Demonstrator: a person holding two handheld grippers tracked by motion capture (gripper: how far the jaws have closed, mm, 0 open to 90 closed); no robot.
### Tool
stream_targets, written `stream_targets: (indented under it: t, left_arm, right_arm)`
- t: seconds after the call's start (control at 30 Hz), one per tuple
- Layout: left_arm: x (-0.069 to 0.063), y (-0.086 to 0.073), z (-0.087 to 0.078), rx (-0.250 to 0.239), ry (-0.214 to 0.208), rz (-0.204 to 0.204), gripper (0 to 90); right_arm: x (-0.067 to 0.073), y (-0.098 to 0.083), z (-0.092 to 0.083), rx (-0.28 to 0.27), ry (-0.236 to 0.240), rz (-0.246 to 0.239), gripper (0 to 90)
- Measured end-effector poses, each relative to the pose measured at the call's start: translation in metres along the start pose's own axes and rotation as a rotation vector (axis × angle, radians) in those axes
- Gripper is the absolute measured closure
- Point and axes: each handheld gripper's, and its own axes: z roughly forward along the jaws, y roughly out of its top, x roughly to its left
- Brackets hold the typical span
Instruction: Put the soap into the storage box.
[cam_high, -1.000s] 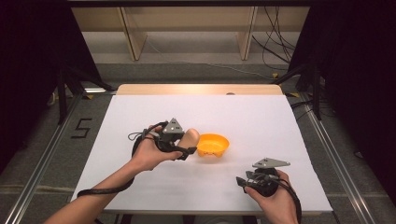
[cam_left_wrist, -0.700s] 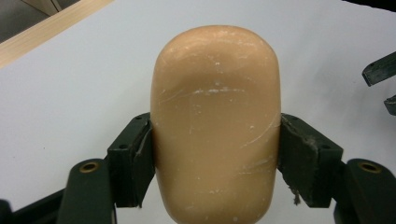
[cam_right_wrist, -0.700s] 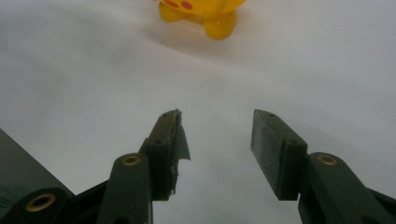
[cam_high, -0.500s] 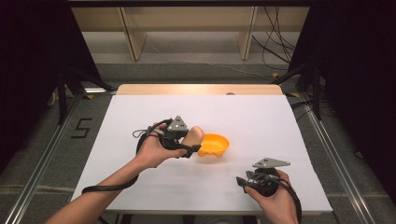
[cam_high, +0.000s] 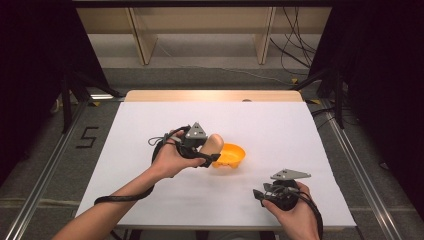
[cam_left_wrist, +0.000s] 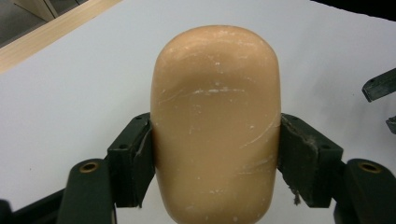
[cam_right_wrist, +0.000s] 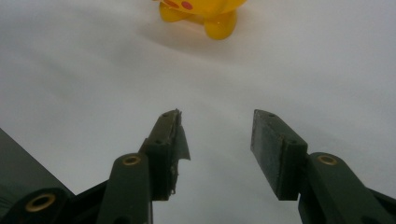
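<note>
A smooth tan oblong object (cam_high: 216, 141) (cam_left_wrist: 217, 107) is clamped between the jaws of my left gripper (cam_high: 210, 150) (cam_left_wrist: 215, 158), which is shut on it and held just above the white table, left of centre. It hangs at the left rim of a small orange bowl (cam_high: 231, 155) and partly covers it. From the right gripper view the bowl (cam_right_wrist: 201, 14) is yellow with red spots and stubby feet. My right gripper (cam_high: 258, 194) (cam_right_wrist: 215, 140) is low over the table at the front right, open, with nothing between its jaws.
The white table top (cam_high: 280, 130) has a wooden strip (cam_high: 210, 95) along its far edge. Metal rails (cam_high: 45, 170) run along both sides on the floor. Wooden shelf legs and cables (cam_high: 295, 45) lie beyond the table. The other gripper's jaw tips (cam_left_wrist: 380, 86) show in the left gripper view.
My left gripper has drifted slightly to the right with the tan object, closer over the bowl's left rim. The right gripper and the bowl have stayed put.
</note>
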Motion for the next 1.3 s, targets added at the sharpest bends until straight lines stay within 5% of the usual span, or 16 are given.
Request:
stream_targets:
  t: [0.47, 0.53, 0.8, 0.9, 1.07, 1.1, 1.23, 1.3]
  left_arm:
    - [0.001, 0.005, 0.008, -0.006, -0.014, 0.003, 32.6]
    - [0.000, 0.005, 0.010, -0.007, -0.012, -0.006, 32.6]
    - [0.001, 0.008, 0.014, -0.011, -0.020, 0.023, 32.6]
    - [0.000, 0.008, 0.015, -0.009, -0.012, -0.001, 32.6]
    - [0.000, 0.009, 0.017, -0.007, -0.017, 0.011, 32.6]
    - [0.001, 0.009, 0.018, -0.006, -0.020, 0.020, 32.6]
    - [0.000, 0.009, 0.021, -0.018, -0.017, 0.005, 32.6]
    - [0.000, 0.009, 0.022, -0.022, -0.022, -0.002, 32.6]
  right_arm:
    - [0.000, 0.000, 0.000, 0.000, 0.000, 0.000, 53.3]
    - [0.003, 0.000, -0.001, 0.018, -0.002, 0.040, 53.3]
    - [0.003, 0.000, -0.001, 0.014, -0.004, 0.031, 53.2]
    - [0.000, 0.000, 0.000, 0.002, -0.007, 0.000, 53.2]
    - [0.000, 0.000, 0.000, 0.000, -0.002, 0.000, 53.2]
    - [0.003, 0.000, -0.001, 0.013, -0.001, 0.032, 53.2]
    - [0.000, 0.000, 0.000, 0.007, -0.003, 0.002, 53.1]
    - [0.002, 0.000, -0.001, 0.024, 0.001, 0.027, 53.2]
